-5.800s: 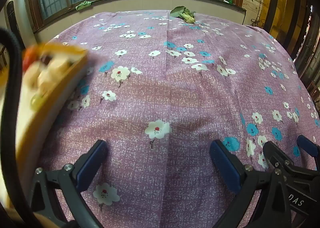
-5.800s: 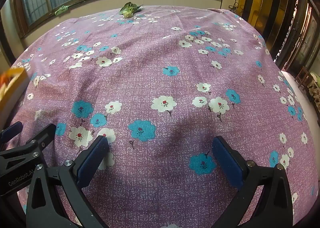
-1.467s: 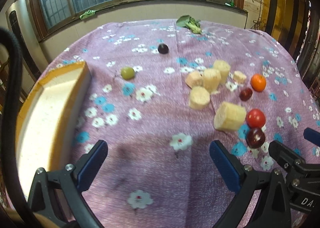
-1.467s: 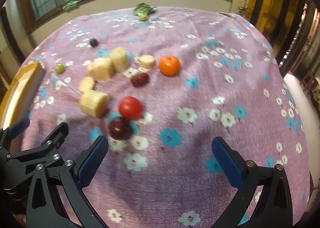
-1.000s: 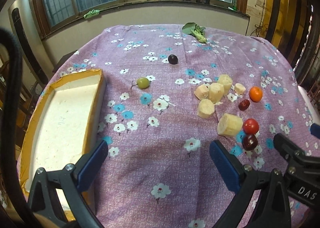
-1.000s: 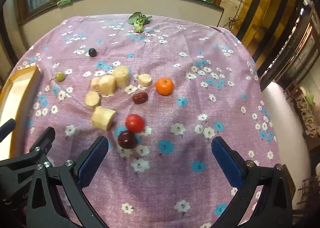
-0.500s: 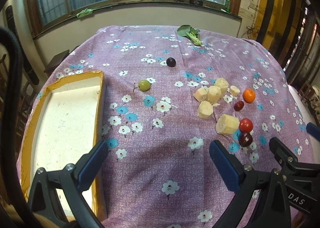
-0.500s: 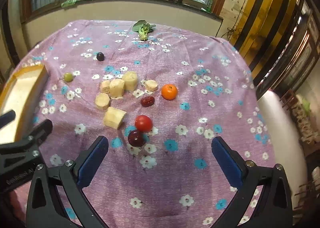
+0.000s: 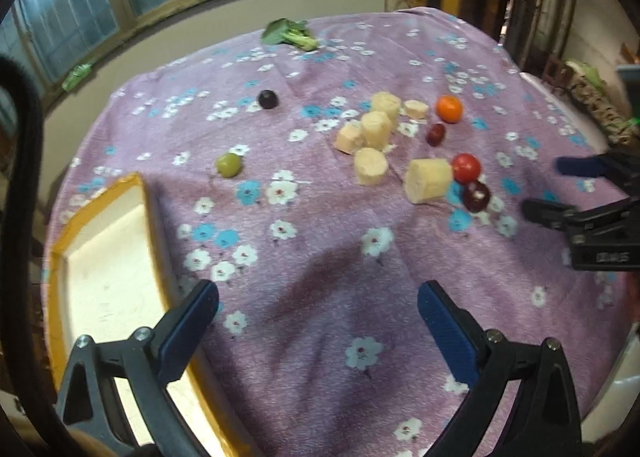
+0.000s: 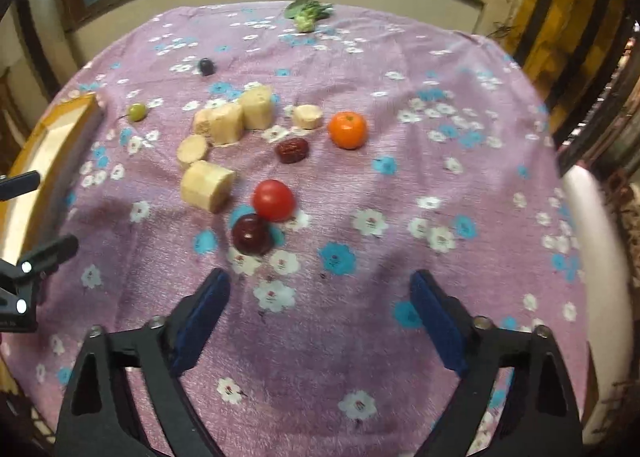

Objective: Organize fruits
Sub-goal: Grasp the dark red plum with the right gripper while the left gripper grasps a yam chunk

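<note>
Purple floral tablecloth (image 10: 400,97) — scattered fruit ahead of right gripper (image 10: 320,311), dark plum (image 10: 252,235) nearest; both grippers' fingers spread, empty; tray (image 9: 104,297) beside left gripper (image 9: 318,315) — likely destination.

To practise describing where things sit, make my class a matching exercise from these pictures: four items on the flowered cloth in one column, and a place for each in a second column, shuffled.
Items
1. orange
2. green grape
3. leafy vegetable
4. red tomato

Places
A. touching the dark plum
B. far end of the cloth, near the window wall
C. nearest the yellow-edged tray
D. right of the banana chunks, beside the wrinkled red date

Pairs: 1-D, 2-C, 3-B, 4-A
</note>
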Demonstrator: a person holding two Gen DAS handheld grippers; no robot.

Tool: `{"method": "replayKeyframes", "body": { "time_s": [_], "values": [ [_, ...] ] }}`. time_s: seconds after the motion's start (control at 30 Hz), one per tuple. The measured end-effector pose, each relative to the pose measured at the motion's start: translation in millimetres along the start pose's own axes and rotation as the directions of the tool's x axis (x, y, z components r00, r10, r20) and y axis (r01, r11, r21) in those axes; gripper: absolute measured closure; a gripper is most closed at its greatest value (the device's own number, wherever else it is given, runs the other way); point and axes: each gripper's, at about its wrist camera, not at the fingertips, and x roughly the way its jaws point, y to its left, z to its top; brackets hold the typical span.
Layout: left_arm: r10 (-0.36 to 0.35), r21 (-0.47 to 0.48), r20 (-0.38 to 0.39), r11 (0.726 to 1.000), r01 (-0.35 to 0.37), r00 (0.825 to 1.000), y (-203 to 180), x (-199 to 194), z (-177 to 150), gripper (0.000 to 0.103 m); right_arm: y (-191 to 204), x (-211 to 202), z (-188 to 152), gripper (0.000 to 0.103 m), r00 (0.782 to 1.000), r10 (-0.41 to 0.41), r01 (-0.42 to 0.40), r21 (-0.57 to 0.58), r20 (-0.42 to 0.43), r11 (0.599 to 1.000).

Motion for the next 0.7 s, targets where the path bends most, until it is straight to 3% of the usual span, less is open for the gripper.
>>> {"method": "replayKeyframes", "body": {
  "time_s": [0.07,0.17,0.43,0.6,0.7],
  "values": [
    [-0.022,-0.015,-0.011,1.0,0.022,1.0,3,-1,1,0.006,5,6,-1,0.033,0.999,0.041,-0.041,-0.03,-0.003,0.999],
    [0.005,-0.017,0.013,1.0,-0.005,1.0,5,-8,0,0.007,8,17,2,0.052,0.995,0.096,-0.097,-0.052,-0.022,0.994],
    [0.051,-0.012,0.022,0.999,-0.051,0.998,-2,-14,-3,0.007,25,36,13,0.056,0.986,0.159,-0.163,-0.111,-0.049,0.98],
    [0.062,-0.01,0.031,0.998,-0.062,0.998,-10,-13,-1,0.007,25,45,13,0.075,0.987,0.145,-0.152,-0.117,-0.063,0.982],
    [0.061,-0.02,0.038,0.998,-0.06,0.997,-15,-11,4,0.007,22,44,14,0.079,0.987,0.149,-0.157,-0.127,-0.065,0.979]
  ]
}}
